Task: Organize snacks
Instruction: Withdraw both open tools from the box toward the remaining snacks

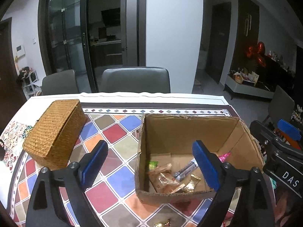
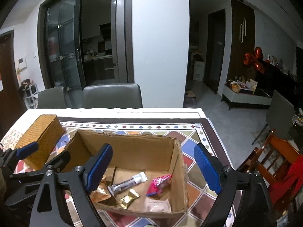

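An open cardboard box (image 1: 233,130) stands on the tiled tablecloth and holds several wrapped snacks: orange packets (image 1: 166,181), a gold candy (image 1: 191,185), a silver stick pack (image 1: 185,170), a green packet (image 1: 153,165) and a pink packet (image 1: 224,156). My left gripper (image 1: 150,167) is open and empty above the box's left wall. In the right wrist view the box (image 2: 132,147) lies below my right gripper (image 2: 153,167), open and empty, with the stick pack (image 2: 128,182), pink packet (image 2: 160,182) and gold candy (image 2: 129,198) between its fingers.
A closed woven basket (image 1: 55,132) sits on the table at left, also seen in the right wrist view (image 2: 40,135). A gold-wrapped candy (image 1: 162,223) lies on the cloth by the near edge. Grey chairs (image 1: 135,79) stand behind the table. A wooden chair (image 2: 272,158) stands at right.
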`<state>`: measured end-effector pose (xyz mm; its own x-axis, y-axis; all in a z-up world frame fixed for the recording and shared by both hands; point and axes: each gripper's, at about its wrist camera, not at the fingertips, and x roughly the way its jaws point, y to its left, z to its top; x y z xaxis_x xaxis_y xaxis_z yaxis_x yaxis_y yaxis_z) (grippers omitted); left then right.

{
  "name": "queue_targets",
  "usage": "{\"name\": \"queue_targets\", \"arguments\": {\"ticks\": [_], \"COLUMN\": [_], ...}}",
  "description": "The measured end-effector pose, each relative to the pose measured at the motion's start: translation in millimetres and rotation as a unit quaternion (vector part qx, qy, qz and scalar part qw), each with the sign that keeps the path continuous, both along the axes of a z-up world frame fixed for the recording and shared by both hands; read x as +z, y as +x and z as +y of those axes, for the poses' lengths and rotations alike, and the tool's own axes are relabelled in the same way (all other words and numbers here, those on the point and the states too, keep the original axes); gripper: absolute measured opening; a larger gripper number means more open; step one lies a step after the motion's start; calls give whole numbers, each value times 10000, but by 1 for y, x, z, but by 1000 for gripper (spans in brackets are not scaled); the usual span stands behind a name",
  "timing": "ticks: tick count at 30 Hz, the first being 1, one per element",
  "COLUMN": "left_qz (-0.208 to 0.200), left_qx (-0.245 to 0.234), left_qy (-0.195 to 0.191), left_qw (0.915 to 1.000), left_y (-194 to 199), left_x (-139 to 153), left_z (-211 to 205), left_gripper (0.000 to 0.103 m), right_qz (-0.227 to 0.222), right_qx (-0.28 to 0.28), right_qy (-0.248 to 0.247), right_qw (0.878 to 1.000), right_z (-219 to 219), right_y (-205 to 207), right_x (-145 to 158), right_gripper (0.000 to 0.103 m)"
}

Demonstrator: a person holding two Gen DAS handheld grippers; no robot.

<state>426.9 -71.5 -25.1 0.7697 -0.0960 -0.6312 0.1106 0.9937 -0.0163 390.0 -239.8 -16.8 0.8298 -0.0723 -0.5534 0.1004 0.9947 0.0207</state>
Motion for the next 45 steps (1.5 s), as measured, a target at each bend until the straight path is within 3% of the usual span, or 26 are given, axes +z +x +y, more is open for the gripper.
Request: {"name": "queue_targets", "arguments": {"ticks": [19, 45], "left_qz": [-246, -360], "left_qx": [114, 103], "left_qy": [-16, 88], "left_qw": [9996, 9993], "left_y": [-37, -94], "left_x": [22, 25], "left_z": [15, 19], "left_gripper": [95, 95], "right_qz": [-188, -344], "right_qx": [-192, -247], "right_qy": [54, 58], "right_qw": [9996, 9991], "right_z": [-5, -4], "right_y": [-38, -95], "right_x": [17, 20], "right_gripper": [94, 94]}}
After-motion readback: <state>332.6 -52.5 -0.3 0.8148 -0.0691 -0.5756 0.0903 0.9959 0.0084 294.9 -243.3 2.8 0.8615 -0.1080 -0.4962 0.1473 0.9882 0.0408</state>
